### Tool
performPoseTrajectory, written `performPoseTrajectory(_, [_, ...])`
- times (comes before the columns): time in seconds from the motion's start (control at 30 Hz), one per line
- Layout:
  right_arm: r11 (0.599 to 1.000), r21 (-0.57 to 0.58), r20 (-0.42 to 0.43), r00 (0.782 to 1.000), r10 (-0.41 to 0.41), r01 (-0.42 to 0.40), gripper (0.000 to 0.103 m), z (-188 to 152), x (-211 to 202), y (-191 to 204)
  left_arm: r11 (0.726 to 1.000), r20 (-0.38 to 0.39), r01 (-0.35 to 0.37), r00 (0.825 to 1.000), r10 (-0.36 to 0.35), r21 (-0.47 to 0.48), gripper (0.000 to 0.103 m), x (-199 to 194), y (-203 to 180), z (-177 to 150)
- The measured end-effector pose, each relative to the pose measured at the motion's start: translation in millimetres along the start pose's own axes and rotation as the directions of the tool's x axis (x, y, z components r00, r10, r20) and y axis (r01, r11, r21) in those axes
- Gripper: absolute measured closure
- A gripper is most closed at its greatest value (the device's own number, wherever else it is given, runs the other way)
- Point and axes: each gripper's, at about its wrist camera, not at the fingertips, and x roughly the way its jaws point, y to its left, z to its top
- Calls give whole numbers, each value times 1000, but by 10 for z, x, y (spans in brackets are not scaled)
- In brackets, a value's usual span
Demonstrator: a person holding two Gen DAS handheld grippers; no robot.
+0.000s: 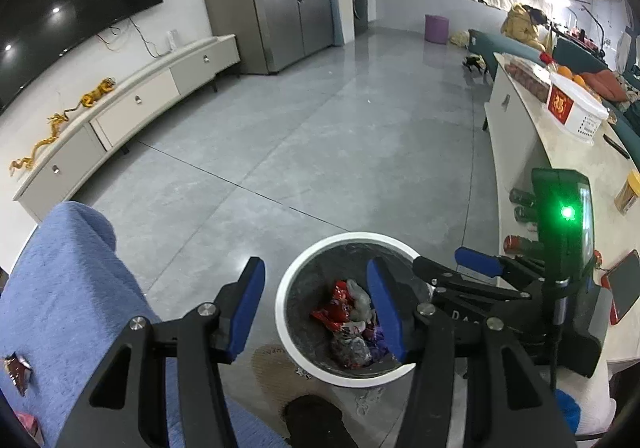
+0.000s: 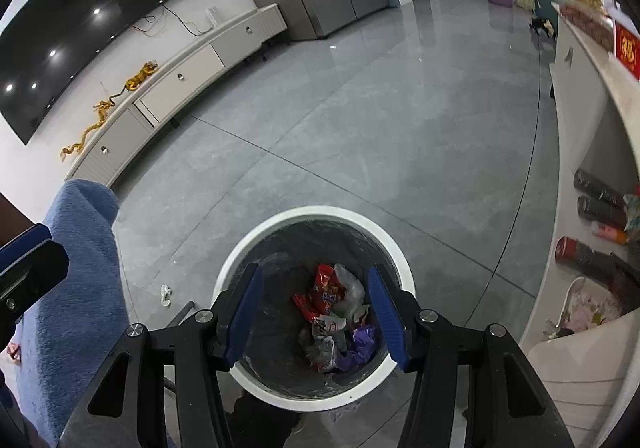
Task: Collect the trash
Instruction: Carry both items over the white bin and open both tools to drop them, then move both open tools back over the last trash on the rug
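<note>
A round white-rimmed trash bin [image 1: 294, 280] [image 2: 240, 248] stands on the grey floor. It holds crumpled wrappers [image 1: 348, 324] [image 2: 336, 316], red, white, grey and purple. My right gripper [image 2: 316, 312] is open and empty, right above the bin's mouth; it also shows in the left wrist view [image 1: 452, 268]. My left gripper [image 1: 316, 312] is open and empty, over the bin's left rim. A dark red wrapper [image 1: 18, 372] lies on the blue fabric seat [image 1: 68, 288] at the lower left. A small white scrap [image 2: 166, 294] lies on the floor left of the bin.
A low white TV cabinet [image 1: 132, 108] with a gold dragon ornament [image 1: 60, 120] lines the left wall under a TV. A white counter [image 1: 560, 152] on the right carries a box, cans and a phone. Shelves [image 2: 592, 216] below hold dark cans. Open grey floor lies ahead.
</note>
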Motion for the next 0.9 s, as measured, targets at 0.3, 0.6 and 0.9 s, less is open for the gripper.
performPoseTrajectory(0.3, [995, -90, 72, 997, 42, -35, 51, 26, -393, 420, 998, 73, -34, 997, 38, -51, 41, -483, 269, -157])
performPoseTrajectory(0.6, [976, -203, 116, 987, 109, -84, 51, -14, -707, 1047, 988, 124, -76, 988, 93, -132, 41, -1006, 736, -412])
performPoseTrajectory(0.9, [927, -348, 93, 978, 186, -143, 51, -139, -832, 1856, 953, 153, -132, 972, 179, -274, 40, -1490, 1570, -896])
